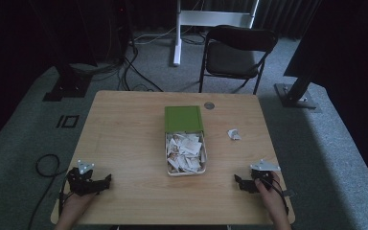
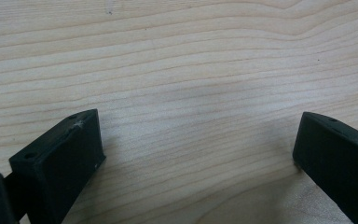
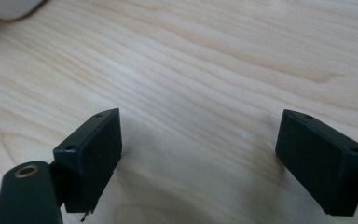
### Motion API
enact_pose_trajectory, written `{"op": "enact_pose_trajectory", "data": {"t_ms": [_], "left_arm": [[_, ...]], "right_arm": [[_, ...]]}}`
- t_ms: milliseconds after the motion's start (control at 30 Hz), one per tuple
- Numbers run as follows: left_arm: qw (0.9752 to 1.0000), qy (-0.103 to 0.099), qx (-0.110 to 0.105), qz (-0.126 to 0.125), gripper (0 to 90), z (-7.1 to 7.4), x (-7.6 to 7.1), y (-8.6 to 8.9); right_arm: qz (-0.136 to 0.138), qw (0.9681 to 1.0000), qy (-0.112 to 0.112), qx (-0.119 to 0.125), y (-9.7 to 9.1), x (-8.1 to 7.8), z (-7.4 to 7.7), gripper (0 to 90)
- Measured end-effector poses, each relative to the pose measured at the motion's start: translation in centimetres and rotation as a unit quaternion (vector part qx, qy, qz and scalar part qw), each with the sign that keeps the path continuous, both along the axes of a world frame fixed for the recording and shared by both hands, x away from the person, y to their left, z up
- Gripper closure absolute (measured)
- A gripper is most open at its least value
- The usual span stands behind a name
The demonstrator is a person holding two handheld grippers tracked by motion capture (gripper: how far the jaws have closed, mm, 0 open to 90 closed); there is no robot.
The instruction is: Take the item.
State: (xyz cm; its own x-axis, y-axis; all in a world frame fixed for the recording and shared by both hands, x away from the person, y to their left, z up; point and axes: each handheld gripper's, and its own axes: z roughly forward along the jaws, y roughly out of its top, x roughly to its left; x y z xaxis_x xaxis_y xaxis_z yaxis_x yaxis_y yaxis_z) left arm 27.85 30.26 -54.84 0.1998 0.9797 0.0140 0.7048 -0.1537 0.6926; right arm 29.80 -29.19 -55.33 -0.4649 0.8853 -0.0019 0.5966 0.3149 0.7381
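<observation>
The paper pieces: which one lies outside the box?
The crumpled white piece lies alone on the table, right of the green-lidded box; all others are inside it.

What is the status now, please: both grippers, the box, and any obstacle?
Left gripper and right gripper open, empty, low over the wooden table. White box of paper scraps with green lid slid back, untouched. Crumpled paper scrap lies apart; path clear.

Left gripper (image 1: 106, 180) and right gripper (image 1: 237, 179) (both apparently low) gape wide.
</observation>
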Motion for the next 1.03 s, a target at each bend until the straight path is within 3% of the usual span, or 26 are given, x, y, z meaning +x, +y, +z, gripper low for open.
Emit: {"op": "enact_pose_trajectory", "data": {"t_ms": [267,1033], "left_arm": [[1.0000,0.000,0.000,0.000,2.3,0.00,0.00,0.00],[1.0000,0.000,0.000,0.000,2.3,-0.01,0.00,0.00]], "right_arm": [[-0.038,0.9993,0.007,0.003,-0.83,-0.49,-0.05,13.3],[-0.045,0.9989,0.008,0.003,-0.73,-0.55,-0.07,12.5]]}}
